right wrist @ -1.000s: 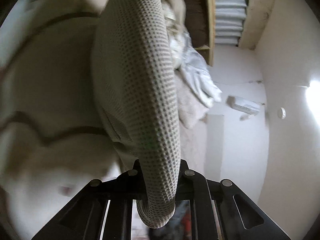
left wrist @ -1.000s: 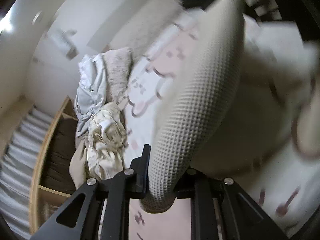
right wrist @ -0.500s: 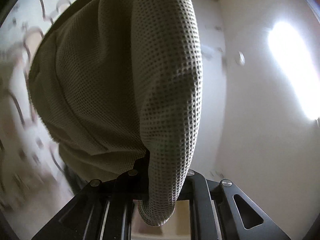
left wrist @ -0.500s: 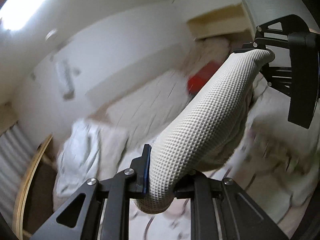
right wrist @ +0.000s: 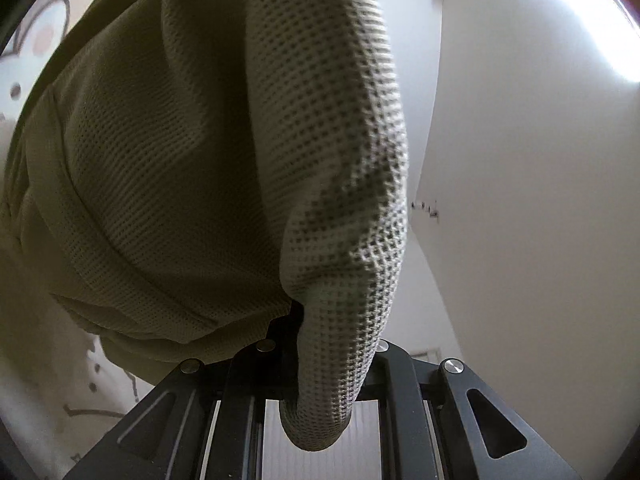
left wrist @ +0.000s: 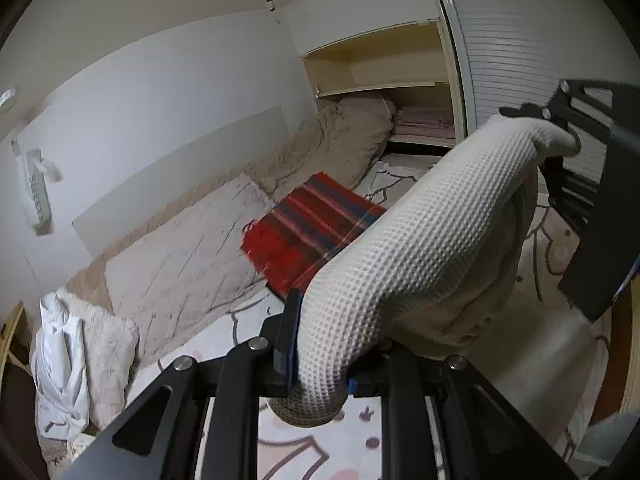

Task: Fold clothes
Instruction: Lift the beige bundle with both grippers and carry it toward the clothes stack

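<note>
Waffle garment (left wrist: 420,248) stretched lengthwise, between both grippers

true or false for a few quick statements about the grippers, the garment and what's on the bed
1. Both grippers are shut on the same waffle-knit garment. True: the left gripper and right gripper each pinch one end.
2. The garment lies flat on the bed. False: it hangs in the air between the grippers.
3. A red plaid blanket lies on the bed. True.
4. The closet shelf above the bed's far end is packed with boxes. False: no boxes show there.
5. A crumpled white garment sits on the bed's left. True.
</note>
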Demonstrator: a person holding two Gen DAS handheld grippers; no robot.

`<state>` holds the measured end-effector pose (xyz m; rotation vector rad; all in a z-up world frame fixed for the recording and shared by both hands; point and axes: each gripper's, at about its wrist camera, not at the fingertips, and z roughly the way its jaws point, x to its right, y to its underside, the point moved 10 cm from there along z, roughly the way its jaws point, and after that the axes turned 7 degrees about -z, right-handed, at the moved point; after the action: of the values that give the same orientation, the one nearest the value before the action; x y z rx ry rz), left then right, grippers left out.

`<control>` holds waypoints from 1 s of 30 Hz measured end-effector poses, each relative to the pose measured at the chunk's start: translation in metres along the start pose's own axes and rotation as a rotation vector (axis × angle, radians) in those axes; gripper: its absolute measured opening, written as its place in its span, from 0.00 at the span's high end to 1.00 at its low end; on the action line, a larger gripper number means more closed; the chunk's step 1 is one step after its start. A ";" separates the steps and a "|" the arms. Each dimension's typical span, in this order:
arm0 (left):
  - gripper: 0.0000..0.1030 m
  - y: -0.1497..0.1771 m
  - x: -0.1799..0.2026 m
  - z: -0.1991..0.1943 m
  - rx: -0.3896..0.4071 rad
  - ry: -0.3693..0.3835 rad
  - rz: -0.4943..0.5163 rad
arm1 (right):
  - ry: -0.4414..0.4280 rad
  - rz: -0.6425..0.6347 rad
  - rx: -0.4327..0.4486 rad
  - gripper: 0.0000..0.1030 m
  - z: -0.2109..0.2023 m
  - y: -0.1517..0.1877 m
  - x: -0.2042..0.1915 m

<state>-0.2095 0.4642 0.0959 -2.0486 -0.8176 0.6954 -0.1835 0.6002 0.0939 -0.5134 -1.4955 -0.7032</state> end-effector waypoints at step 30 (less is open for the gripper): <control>0.83 0.273 0.188 -0.024 0.097 -0.086 0.844 | -0.320 -0.364 0.195 0.87 -0.099 0.144 -0.239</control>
<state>0.0104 0.4660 -0.1539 -2.2537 0.0897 1.2462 0.0017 0.6578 -0.1300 -0.2091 -1.9652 -0.7688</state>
